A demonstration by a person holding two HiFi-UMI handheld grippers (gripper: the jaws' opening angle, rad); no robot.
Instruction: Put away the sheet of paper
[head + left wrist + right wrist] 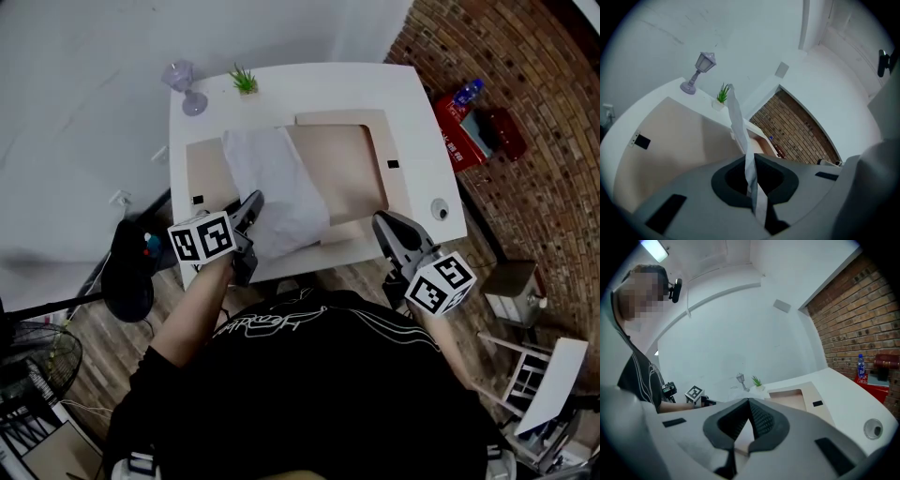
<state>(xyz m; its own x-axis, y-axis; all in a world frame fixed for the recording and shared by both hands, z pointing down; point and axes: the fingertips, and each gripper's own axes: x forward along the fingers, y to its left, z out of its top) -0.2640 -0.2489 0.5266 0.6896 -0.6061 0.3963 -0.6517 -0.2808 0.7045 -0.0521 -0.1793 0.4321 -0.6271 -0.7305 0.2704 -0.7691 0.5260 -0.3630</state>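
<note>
Closest to the head camera is the person's black printed T-shirt [309, 375], with both forearms reaching out from it toward the white desk [412, 103]. On my left, the left gripper [251, 202] sits over the near edge of the desk, its marker cube [202, 238] turned up toward me. Its jaws are pressed together on the white, crumpled sheet of paper [281, 183], pinching it at its near left edge. From the left gripper view the sheet runs out of the pinch as a thin, edge-on strip that rises in front of the far wall.

From the head view, the rest of the sheet lies spread across the middle of the desk, over the beige flat panels [352, 164] set on the desktop, partly covering the gap between the left panel and the right one.

On my right, the right gripper [389, 225] hangs just off the near right edge of the desk, well apart from the sheet. Its own view shows the jaw tips meeting with nothing between them.

At the far left of the desk stand a small lilac lantern-shaped lamp [185, 86] and, near it, a little green potted plant [245, 81]. Beyond the desk's right side, a red box [455, 131] sits against the brick wall [525, 66].
</note>
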